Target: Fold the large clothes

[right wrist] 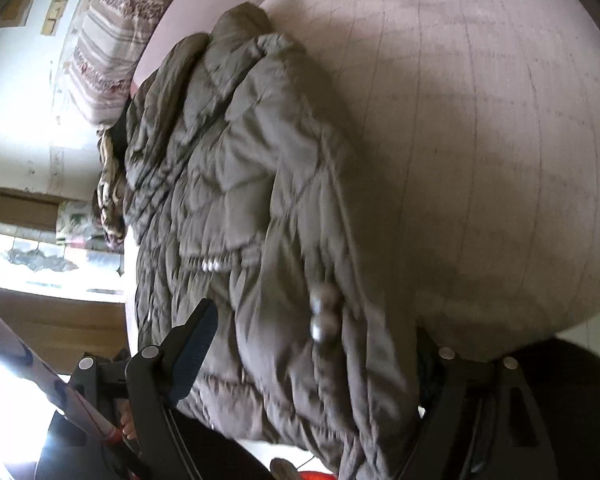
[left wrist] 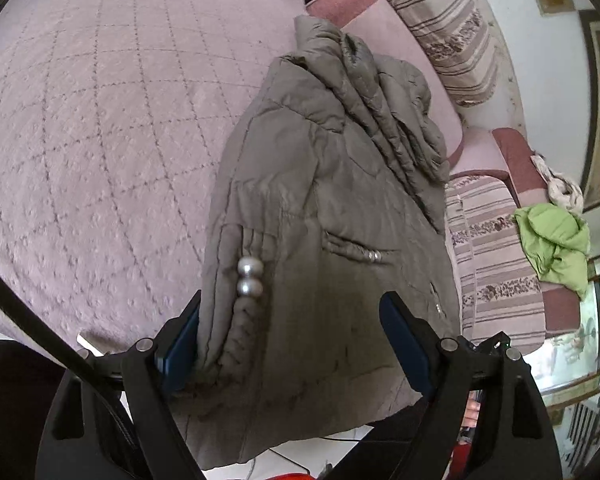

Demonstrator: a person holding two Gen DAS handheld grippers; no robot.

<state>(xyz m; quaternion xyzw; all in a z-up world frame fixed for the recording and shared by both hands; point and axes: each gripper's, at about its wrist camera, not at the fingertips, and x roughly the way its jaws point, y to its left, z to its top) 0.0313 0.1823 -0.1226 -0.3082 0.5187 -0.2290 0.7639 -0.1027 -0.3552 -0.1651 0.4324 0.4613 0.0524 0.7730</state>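
Jacket's hem between our open jaws, bed edge.
Olive jacket [left wrist: 320, 220] lies lengthwise on quilted bedspread [left wrist: 100, 140]; left gripper [left wrist: 292, 344] wide, right gripper [right wrist: 312, 360] opening, apparently bracketing hem for gripping.

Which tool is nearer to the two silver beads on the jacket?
Left. The left tool has one finger just beside the beads. The right tool straddles the jacket with the beads midway between its fingers.
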